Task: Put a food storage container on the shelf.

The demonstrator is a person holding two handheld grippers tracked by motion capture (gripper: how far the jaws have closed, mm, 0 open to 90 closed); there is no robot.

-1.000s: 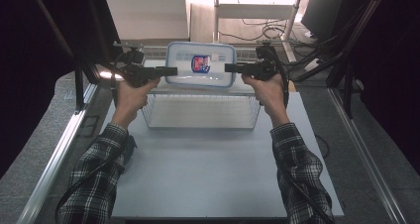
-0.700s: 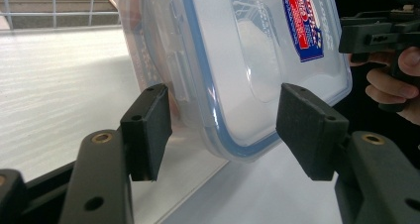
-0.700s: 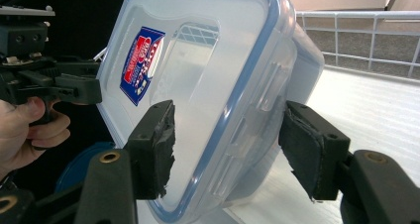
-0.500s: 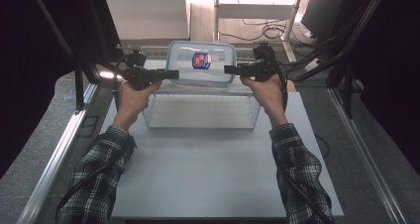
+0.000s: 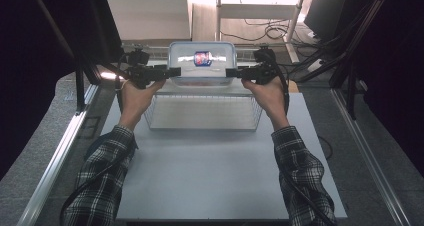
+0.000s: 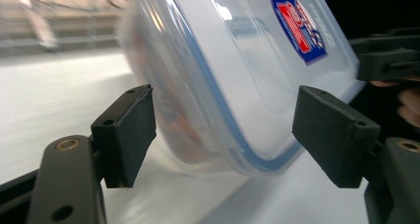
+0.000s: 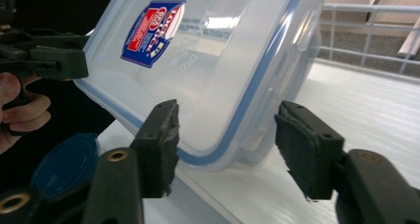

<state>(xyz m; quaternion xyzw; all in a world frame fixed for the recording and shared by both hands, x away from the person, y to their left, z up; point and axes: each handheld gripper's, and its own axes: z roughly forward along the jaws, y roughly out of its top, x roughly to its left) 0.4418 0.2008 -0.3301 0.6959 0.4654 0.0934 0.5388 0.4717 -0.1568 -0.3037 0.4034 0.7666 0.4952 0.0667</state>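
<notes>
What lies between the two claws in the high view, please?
The clear lidded container, held up above the wire basket, spans the gap between the left claw and right claw.

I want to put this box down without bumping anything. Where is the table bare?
The white table is bare across the wide patch between the wire basket and the near edge, bordered by the two plaid sleeves. The basket's inside also looks bare. It is crowded at the far edge: the clear lidded box sits between the left tool and right tool.
</notes>
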